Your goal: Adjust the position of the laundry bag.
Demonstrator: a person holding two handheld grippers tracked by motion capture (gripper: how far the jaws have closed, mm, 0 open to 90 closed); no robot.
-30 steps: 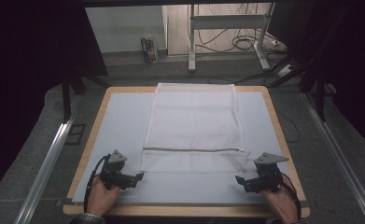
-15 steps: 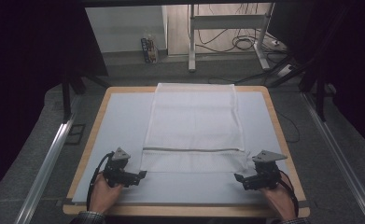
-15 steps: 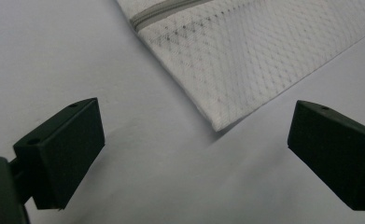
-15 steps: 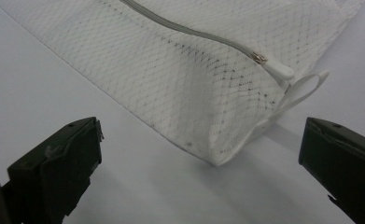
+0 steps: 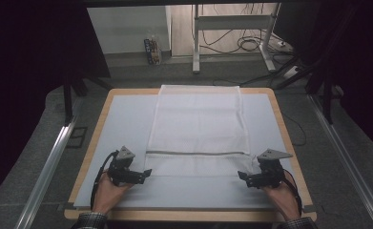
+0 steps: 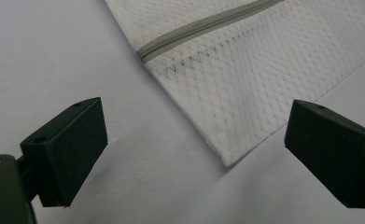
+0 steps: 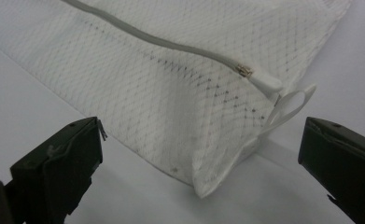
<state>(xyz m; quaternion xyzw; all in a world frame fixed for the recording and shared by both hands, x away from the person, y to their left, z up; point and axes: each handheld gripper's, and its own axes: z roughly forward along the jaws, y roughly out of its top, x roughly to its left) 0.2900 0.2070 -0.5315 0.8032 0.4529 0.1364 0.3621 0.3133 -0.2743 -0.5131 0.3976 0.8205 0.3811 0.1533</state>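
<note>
Since the mesh laundry bag (image 5: 197,136) looks light and limp, I'd pinch its lower-frame corners with the wide-open left gripper (image 6: 196,154) and equally open right gripper (image 7: 201,172).

One white mesh laundry bag (image 5: 198,129), one grey zipper (image 5: 196,153), one table (image 5: 122,119), two claws

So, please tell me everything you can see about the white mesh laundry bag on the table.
The white mesh laundry bag lies flat and spread out on the pale table, its far end reaching the table's far edge. It looks like thin netted fabric. A grey zipper runs across it near the person's end, with a pull tab and a white loop at one side. The left tool and right tool are open, each pointing at a near corner, not touching it.
</note>
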